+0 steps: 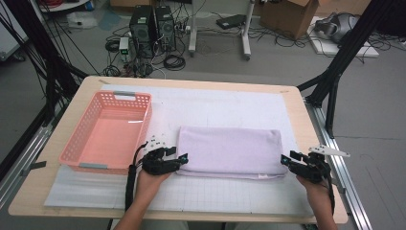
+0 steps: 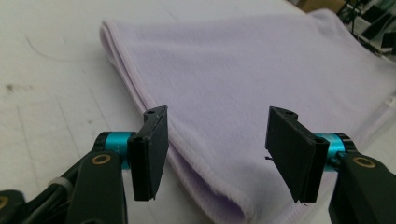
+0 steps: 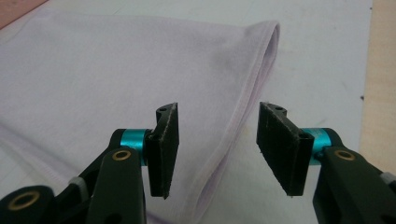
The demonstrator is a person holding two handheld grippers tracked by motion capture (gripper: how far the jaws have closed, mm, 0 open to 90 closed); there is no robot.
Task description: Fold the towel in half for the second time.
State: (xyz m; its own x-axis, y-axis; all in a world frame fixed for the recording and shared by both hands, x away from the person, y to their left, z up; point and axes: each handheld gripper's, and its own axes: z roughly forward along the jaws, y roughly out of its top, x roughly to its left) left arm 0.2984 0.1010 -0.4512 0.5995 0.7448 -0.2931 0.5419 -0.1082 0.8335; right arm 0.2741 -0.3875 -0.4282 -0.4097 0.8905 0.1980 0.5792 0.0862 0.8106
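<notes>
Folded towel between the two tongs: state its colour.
The folded towel is plain pale lilac with no pattern; the left gripper view shows it best.

Off to the side of the work

Pink basket (image 1: pixel 107 132) sits on the white mat (image 1: pixel 220 103) (table's left half); computer towers (image 1: pixel 153 29) stand beyond.

Free room and obstacles, white gridded mat (image 1: pixel 230 194) on the pale wooden table (image 1: pixel 28 196):

- Near strip of mat in front of the folded lilac terry towel (image 1: pixel 230 151): bare, passable side to side.
- Far half of mat behind the towel: bare.
- Left: salmon-pink perforated plastic basket (image 1: pixel 76 139), its raised walls blocking a low sweep; narrow gap between basket and towel.
- Right: bare mat between towel end and table edge.
</notes>
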